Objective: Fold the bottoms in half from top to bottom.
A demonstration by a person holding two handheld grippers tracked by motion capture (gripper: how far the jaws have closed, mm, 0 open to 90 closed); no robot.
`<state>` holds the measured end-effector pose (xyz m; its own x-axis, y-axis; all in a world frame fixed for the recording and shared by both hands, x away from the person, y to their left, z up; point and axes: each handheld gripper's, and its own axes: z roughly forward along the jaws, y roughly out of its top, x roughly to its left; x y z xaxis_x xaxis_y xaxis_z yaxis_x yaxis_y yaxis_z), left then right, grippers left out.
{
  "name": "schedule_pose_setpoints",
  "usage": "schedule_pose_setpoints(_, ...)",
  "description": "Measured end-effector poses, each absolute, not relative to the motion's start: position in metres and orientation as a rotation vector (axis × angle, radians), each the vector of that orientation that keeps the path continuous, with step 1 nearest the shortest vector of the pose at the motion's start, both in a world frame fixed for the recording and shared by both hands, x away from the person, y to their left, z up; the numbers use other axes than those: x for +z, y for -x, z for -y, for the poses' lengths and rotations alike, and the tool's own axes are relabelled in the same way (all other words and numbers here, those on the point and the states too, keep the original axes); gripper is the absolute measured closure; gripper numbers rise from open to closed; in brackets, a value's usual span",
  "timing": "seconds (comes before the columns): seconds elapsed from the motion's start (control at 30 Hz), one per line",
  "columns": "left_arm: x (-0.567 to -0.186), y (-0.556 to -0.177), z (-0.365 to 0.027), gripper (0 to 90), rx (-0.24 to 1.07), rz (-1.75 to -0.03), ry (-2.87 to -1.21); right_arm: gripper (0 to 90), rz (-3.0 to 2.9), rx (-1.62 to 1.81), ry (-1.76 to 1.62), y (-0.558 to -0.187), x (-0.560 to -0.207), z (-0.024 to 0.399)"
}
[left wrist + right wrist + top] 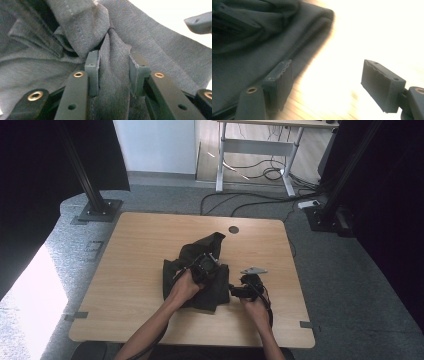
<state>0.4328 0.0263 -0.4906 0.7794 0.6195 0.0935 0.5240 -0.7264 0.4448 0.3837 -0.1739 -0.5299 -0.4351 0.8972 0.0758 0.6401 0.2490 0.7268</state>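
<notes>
Risking a slip above all: gripping just a narrow raised ridge of the cloth (155, 50) in the left tongs (113, 57), pads pressing on either side of the fold and looking none too deep on it. Probably losing the ridge under any sharp tug, and letting the bunched part drop back onto the bench (135, 255).

Risking a drag as well: pulling with one grip alone, with nothing pinning the near right corner, and so likely sliding the whole heap across the bench instead of opening or flattening it.

Risking a miss on the right: holding the right tongs (327, 67) wide apart and empty, hovering over bare wood just off the cloth's right edge. Closing from there probably meaning catching nothing, or nipping only the hem and having it pull free. Also risking a knock between the two tools, working close together at the same edge.

Lying at mid-bench, the cloth: dark, crumpled, humping up toward the far side and spreading flatter toward the near side. Sitting on top of its middle, the left tongs, with the ridge running straight up between the pads. Lying just left of the right tongs, the cloth's right edge, with the left pad at the hem and the right pad well out over wood.
</notes>
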Motion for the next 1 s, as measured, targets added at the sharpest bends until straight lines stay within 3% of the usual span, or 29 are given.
schedule_pose_setpoints(0.37, -0.443, -0.441, -0.047, 41.4, 0.133, -0.878, -2.340, 24.8, -2.138, 0.992, -1.469, -0.380, -0.540, 0.202)
schedule_pose_setpoints(0.63, -0.396, -0.441, -0.077, 27.6, 0.216, -0.861, -2.258, 22.6, -2.119, 0.977, -1.473, -0.381, -0.549, 0.213)
schedule_pose_setpoints(0.8, -0.372, -0.446, -0.106, 22.4, 0.317, -0.899, -2.217, 13.4, -2.121, 0.945, -1.385, -0.379, -0.554, 0.209)
schedule_pose_setpoints(1.0, -0.368, -0.464, -0.149, 15.4, 0.433, -0.999, -2.182, 12.4, -2.115, 0.949, -1.387, -0.379, -0.555, 0.207)
